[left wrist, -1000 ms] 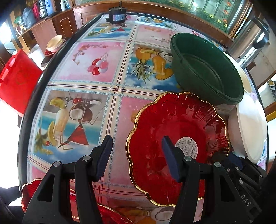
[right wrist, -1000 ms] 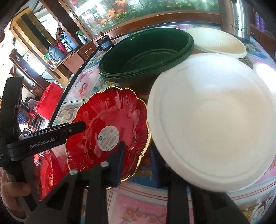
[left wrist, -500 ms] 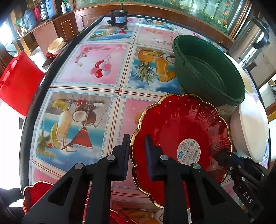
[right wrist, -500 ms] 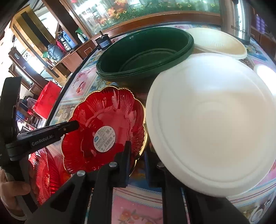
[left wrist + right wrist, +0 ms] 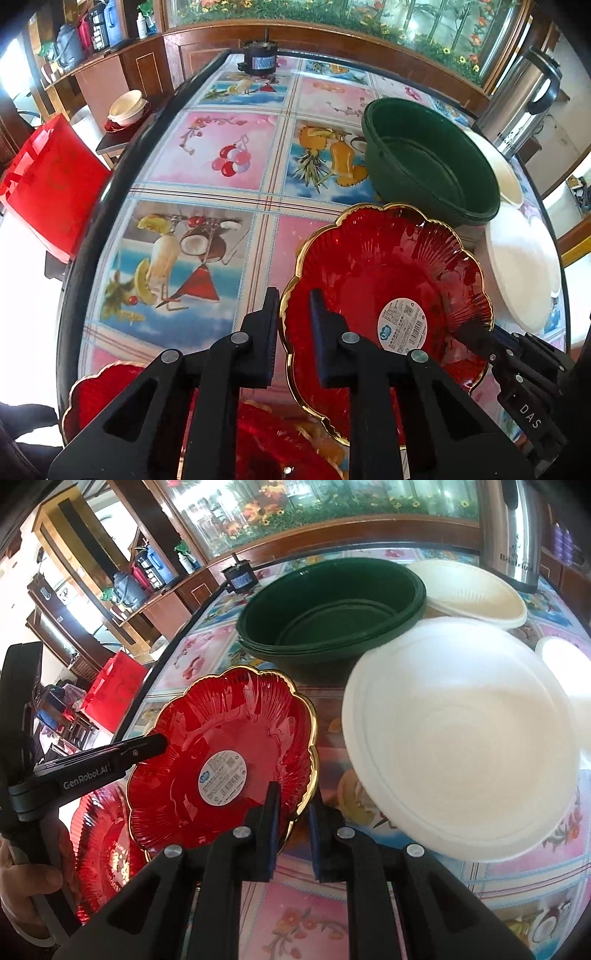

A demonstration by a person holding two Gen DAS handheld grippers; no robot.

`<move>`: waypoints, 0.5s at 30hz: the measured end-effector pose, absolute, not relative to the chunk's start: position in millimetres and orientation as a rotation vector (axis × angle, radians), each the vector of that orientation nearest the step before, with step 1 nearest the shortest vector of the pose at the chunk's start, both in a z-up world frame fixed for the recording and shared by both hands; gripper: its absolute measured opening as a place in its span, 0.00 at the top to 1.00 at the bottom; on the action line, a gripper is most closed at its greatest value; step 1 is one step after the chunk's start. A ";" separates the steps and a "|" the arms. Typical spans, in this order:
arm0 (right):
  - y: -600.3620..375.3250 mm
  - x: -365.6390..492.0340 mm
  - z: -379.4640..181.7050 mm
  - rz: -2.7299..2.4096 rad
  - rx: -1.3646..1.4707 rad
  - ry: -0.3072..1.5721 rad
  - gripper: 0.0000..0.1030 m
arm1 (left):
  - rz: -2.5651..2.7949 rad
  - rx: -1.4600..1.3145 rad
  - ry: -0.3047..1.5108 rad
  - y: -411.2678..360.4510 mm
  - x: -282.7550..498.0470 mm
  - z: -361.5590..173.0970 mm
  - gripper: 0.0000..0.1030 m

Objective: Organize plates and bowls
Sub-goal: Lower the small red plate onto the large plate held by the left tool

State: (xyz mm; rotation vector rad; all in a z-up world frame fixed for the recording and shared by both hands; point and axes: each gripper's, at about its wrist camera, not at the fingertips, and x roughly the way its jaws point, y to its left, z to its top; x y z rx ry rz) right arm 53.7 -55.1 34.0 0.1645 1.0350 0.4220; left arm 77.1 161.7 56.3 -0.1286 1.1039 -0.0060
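Red plate (image 5: 373,284) held tilted above tabletop (image 5: 207,155), beside green bowls (image 5: 428,162). Left gripper (image 5: 293,332) and right gripper (image 5: 293,823) each pinched opposite gilt rims. Looked stiff, glossy, slippery, likely brittle; rim grip best, kept level.

Gold-rimmed red plate (image 5: 388,280), green bowls (image 5: 432,162)

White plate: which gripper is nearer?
Right. The right gripper clamps the red plate on the rim facing the white plate; the left gripper clamps the opposite rim.
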 end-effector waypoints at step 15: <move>-24.4 27.1 55.0 0.533 0.122 0.988 0.87 | 0.043 -0.141 1.009 197.2 11.5 88.4 0.85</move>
